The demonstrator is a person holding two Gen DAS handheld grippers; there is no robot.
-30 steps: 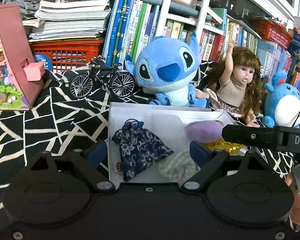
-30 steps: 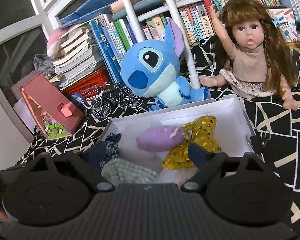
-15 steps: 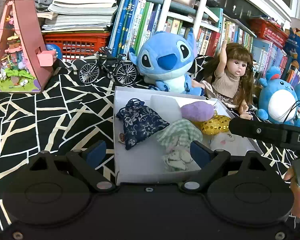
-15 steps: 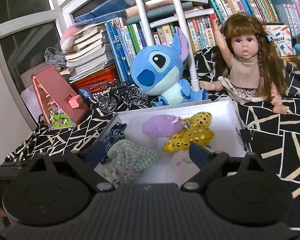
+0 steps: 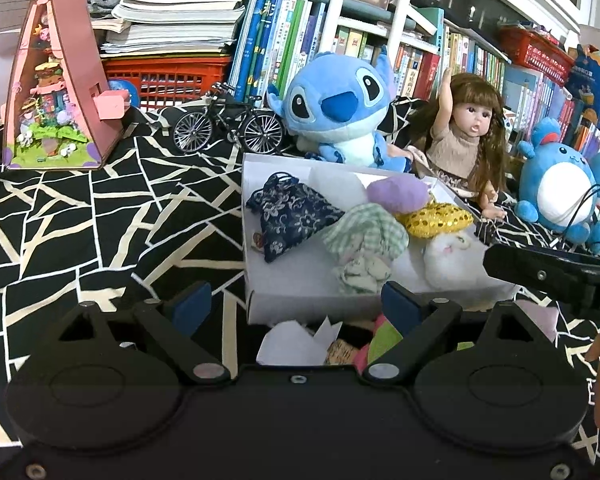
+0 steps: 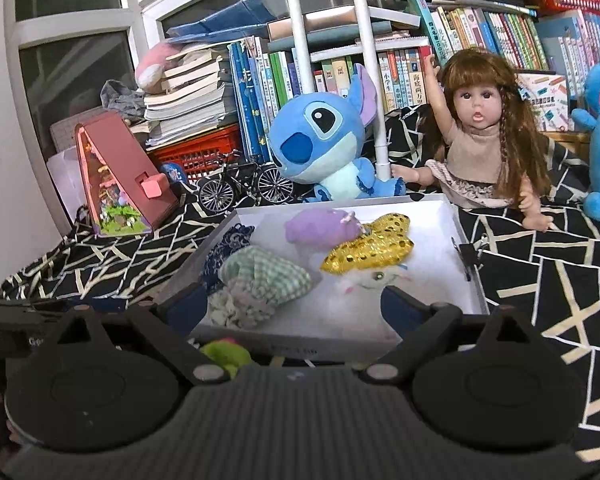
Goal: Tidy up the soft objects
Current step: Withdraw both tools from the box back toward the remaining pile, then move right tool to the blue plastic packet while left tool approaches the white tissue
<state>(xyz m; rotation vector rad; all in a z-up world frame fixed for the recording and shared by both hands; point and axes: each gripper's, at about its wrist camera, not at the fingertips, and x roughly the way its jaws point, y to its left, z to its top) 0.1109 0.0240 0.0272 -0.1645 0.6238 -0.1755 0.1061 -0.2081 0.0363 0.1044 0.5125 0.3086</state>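
A white box holds a dark blue floral pouch, a green checked cloth bundle, a purple plush, a gold sequin piece and a white plush. My left gripper is open and empty, just in front of the box's near wall. My right gripper is open and empty at the box's near edge. Small soft items, white, tan and green, lie on the cloth before the box.
A blue Stitch plush, a doll and a blue round plush sit behind and right of the box. A model bicycle, pink toy house, red basket and bookshelves stand at the back.
Both grippers have pulled back and up from the box. The whole box and the items in front of it have come into view. Both stay open and empty.
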